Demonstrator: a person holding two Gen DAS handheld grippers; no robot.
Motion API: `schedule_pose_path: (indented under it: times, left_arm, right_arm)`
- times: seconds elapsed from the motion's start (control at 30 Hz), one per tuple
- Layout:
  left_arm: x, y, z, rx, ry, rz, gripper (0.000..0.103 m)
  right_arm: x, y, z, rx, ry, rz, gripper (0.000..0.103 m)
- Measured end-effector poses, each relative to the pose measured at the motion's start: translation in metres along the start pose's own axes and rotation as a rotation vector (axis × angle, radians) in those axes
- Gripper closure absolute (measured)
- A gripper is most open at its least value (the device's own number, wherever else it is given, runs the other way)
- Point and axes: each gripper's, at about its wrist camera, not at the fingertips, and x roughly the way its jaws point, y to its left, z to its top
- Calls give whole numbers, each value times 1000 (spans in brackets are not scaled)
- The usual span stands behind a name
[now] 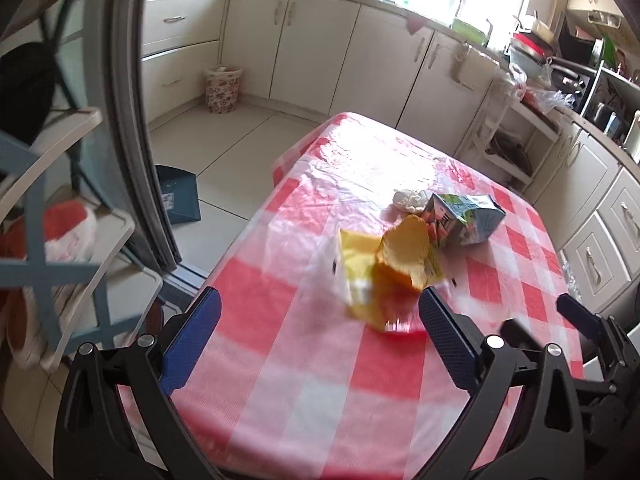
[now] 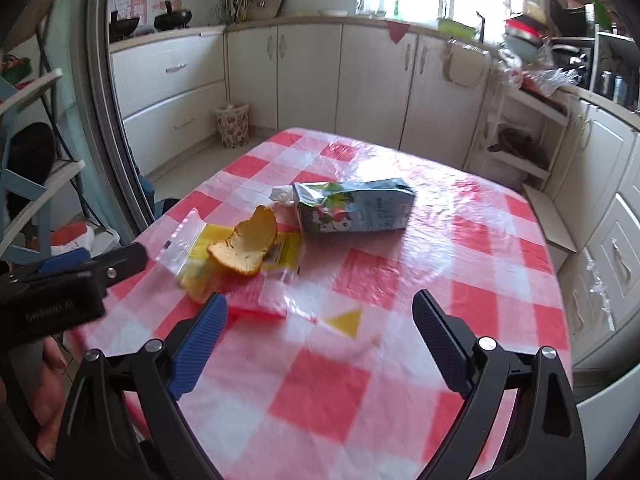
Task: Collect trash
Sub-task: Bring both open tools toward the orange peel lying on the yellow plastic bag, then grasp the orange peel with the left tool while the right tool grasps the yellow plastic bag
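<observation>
both claws gape, empty; the peel (image 2: 245,246) on the bag (image 2: 188,240) lies just ahead of the left claw (image 1: 320,312), nearer than the right claw (image 2: 320,316)

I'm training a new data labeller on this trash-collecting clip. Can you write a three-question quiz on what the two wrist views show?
1. True or false: the left gripper already grips a piece of trash.
2. What lies on top of the yellow wrapper? A) a spoon B) the orange peel C) a cup
3. Fill in: the juice carton lies on its ____ on the checked tablecloth.

Key
1. False: both it and the right gripper are open and hold nothing.
2. B
3. side; a crumpled white tissue sits at its torn end.
</observation>
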Motion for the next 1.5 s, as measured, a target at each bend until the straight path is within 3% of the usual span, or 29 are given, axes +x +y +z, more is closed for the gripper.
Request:
schedule_pose_path:
  times: [0.07,0.13,0.2,0.23,0.27,0.3,0.37,0.67,0.77,0.8,0.97,1.07,1.1,1.17,1.33,1.47,1.5]
  left_arm:
    - [9,-1,8,-22,6,4,8]
    - [13,1,12,-42,9,4,8]
    - [16,4,13,-53,13,10,8]
    - [18,6,14,-58,18,12,8]
    - [19,7,13,-60,21,14,8]
    - [18,8,13,-61,23,17,8]
    - [18,10,10,-60,29,24,8]
    - [11,8,-4,-37,60,21,8]
    - [10,13,-10,-62,78,14,8]
    - [9,13,-12,-64,82,14,8]
    - [8,13,-12,-54,77,24,8]
    - [2,8,-7,-35,57,13,8]
    - [0,4,-6,-17,49,8,8]
    - [-3,-3,-4,19,39,-5,8]
    - [-10,-31,-8,148,44,-72,8]
    - [-6,-51,-9,241,46,-64,8]
    - [-5,-52,-8,238,47,-64,8]
  right_arm:
    - [14,5,4,-14,31,17,13]
    - [26,10,5,-34,60,34,20]
    - [38,16,4,-61,103,59,55]
    - [42,17,4,-66,122,68,64]
    - [47,18,1,-69,147,83,82]
    - [48,17,-2,-68,155,90,94]
    - [43,13,-8,-60,150,95,98]
    - [9,-25,-38,-14,163,131,97]
    - [10,-34,-36,29,137,138,41]
    - [9,-34,-34,44,108,133,39]
    - [24,-17,-27,48,136,161,40]
    - [28,-7,-33,-4,167,158,72]
    - [26,-8,-34,-13,163,149,90]
    - [23,-15,-37,2,175,153,100]
    - [-3,-39,-49,-17,184,143,102]
    - [-14,-63,-58,55,207,185,101]
    - [-14,-66,-58,75,197,190,94]
